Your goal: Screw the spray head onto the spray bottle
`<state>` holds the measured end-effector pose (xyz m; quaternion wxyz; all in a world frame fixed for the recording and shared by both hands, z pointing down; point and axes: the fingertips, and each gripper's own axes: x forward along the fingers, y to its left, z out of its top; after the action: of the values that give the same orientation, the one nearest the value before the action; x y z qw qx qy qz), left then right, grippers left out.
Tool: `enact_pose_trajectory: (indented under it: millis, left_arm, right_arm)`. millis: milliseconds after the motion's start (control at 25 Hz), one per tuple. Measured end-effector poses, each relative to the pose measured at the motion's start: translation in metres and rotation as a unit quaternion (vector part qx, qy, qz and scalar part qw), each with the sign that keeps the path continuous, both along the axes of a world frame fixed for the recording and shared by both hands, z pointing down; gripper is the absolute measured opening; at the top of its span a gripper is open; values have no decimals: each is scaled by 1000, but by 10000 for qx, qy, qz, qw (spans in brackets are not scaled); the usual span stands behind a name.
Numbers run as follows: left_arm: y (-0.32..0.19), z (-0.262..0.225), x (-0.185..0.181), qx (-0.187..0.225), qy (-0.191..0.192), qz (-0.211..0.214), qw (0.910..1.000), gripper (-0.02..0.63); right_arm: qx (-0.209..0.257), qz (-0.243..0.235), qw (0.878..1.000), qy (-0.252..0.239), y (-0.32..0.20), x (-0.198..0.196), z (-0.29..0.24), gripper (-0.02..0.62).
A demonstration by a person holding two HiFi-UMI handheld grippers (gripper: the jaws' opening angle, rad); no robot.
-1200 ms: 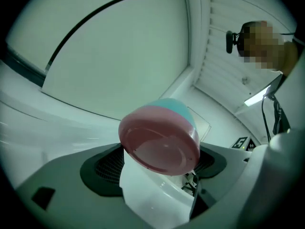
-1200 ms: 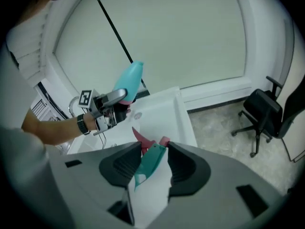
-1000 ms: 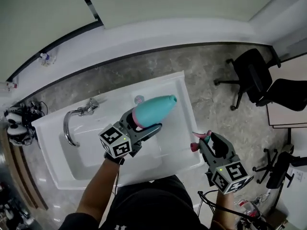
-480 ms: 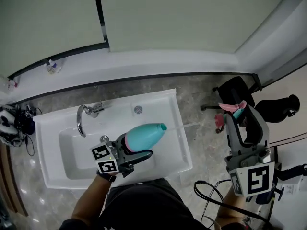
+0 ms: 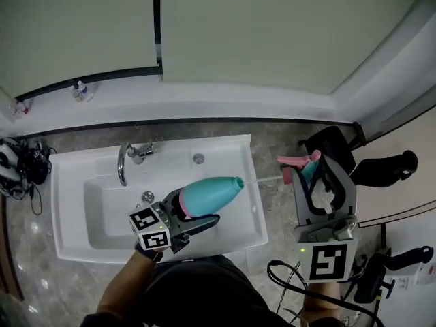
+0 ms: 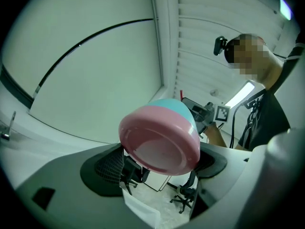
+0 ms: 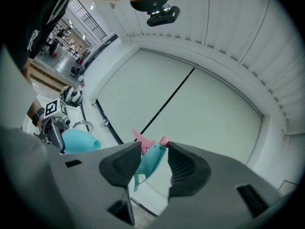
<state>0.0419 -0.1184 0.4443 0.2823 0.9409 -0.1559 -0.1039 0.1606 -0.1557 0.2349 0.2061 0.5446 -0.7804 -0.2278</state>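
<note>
In the head view my left gripper point(image 5: 196, 208) is shut on the pink base of a teal spray bottle point(image 5: 211, 193), which lies sideways over the sink with its open mouth pointing right. My right gripper point(image 5: 315, 174) is shut on the pink and teal spray head point(image 5: 300, 165), held to the right of the bottle. The head's thin dip tube point(image 5: 262, 180) reaches toward the bottle mouth. The left gripper view shows the bottle's pink bottom point(image 6: 159, 144) between the pads. The spray head point(image 7: 150, 162) sits between the pads in the right gripper view, with the bottle point(image 7: 78, 141) far left.
A white sink point(image 5: 75, 213) with a chrome faucet point(image 5: 126, 161) lies under the bottle. Black office chairs point(image 5: 381, 169) stand at the right on the grey floor. Small bottles point(image 5: 82, 90) rest on the wall ledge. Cables point(image 5: 20, 165) lie at the left.
My right gripper has lifted the spray head and carried it left toward the bottle mouth, so the tube now points at it. The left gripper has held the bottle over the sink.
</note>
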Motion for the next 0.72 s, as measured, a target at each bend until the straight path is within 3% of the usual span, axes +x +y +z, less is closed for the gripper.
enact_pose_trajectory:
  millis: [160,320,720]
  left_arm:
    - [1,-9,2,232,-211,-63,9995,425]
    - [1,-15,1,344,-340,-69,9988,425]
    - [-13,-11,-14,502,-668,-324,9960,425]
  right_arm:
    - [-278,-266,9992,56,3,-30,21,173]
    - [-538,-568,9952,585,4,-54,39,173]
    - [-725,-787,9902,899,-9,-77,51,173]
